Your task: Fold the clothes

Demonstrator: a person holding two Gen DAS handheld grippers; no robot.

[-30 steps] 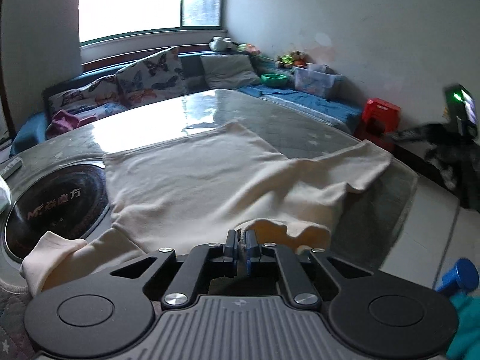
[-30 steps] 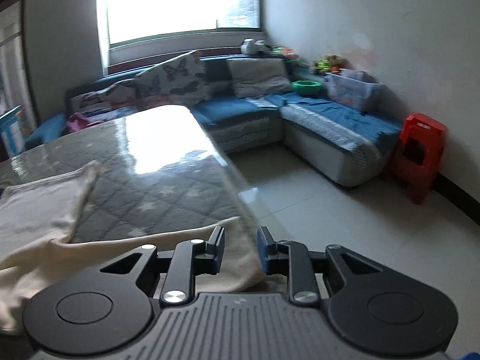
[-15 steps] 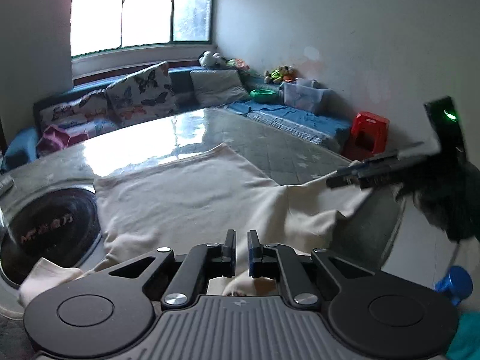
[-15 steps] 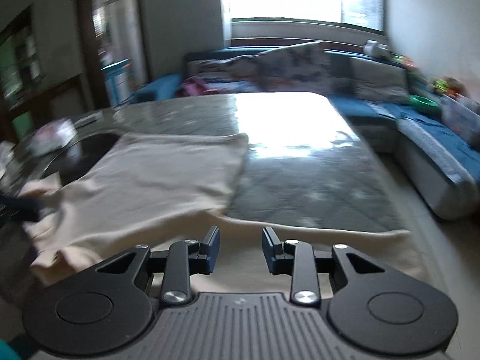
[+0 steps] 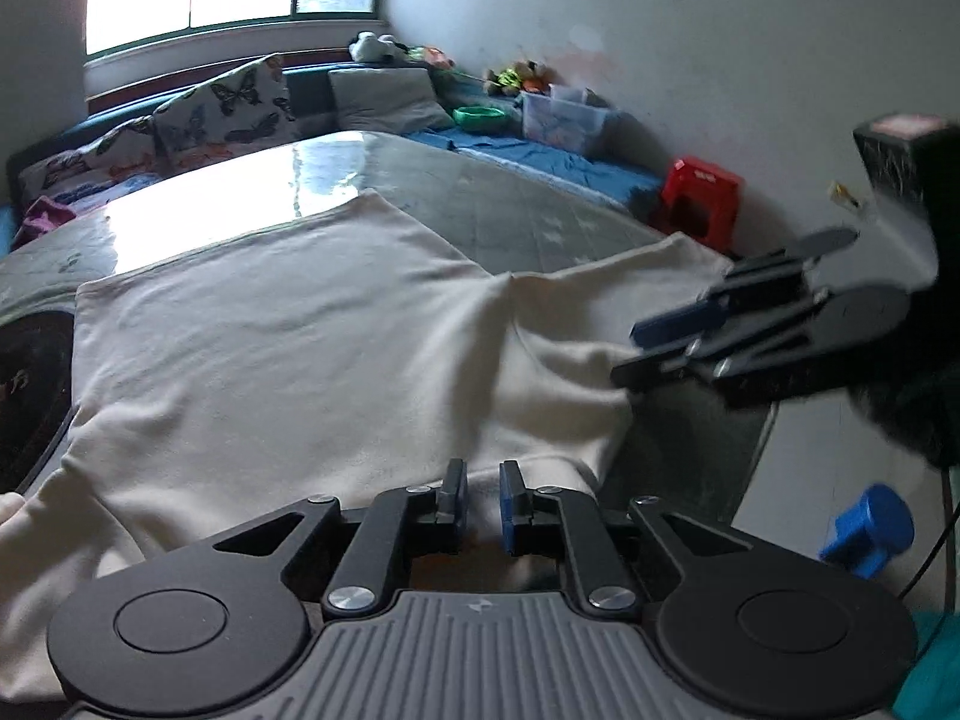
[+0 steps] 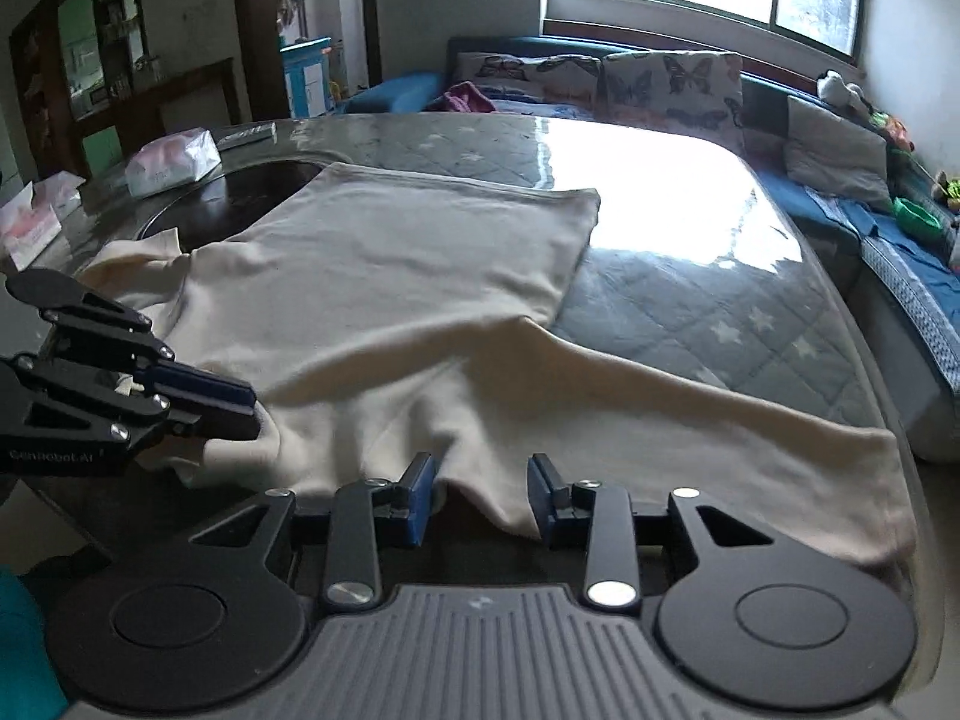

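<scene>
Each gripper is built in matte black, with a ribbed grey housing flanked by two round black discs. On the left gripper [image 5: 482, 499], black linkage arms are pinned by silver screws beside that housing, and the fingers [image 5: 510, 507] are faced with blue pads. The right gripper [image 6: 480, 501] is made alike, with blue-padded fingertips [image 6: 420, 498]. White lettering is printed on the left gripper's side, seen from the right wrist.

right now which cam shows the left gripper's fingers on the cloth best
The right wrist view. It sees the left gripper from the side, its fingertips at a bunched edge of the cream garment. The left wrist view shows only its own jaws from behind, slightly parted with cloth in the gap; whether they pinch it is unclear.
</scene>
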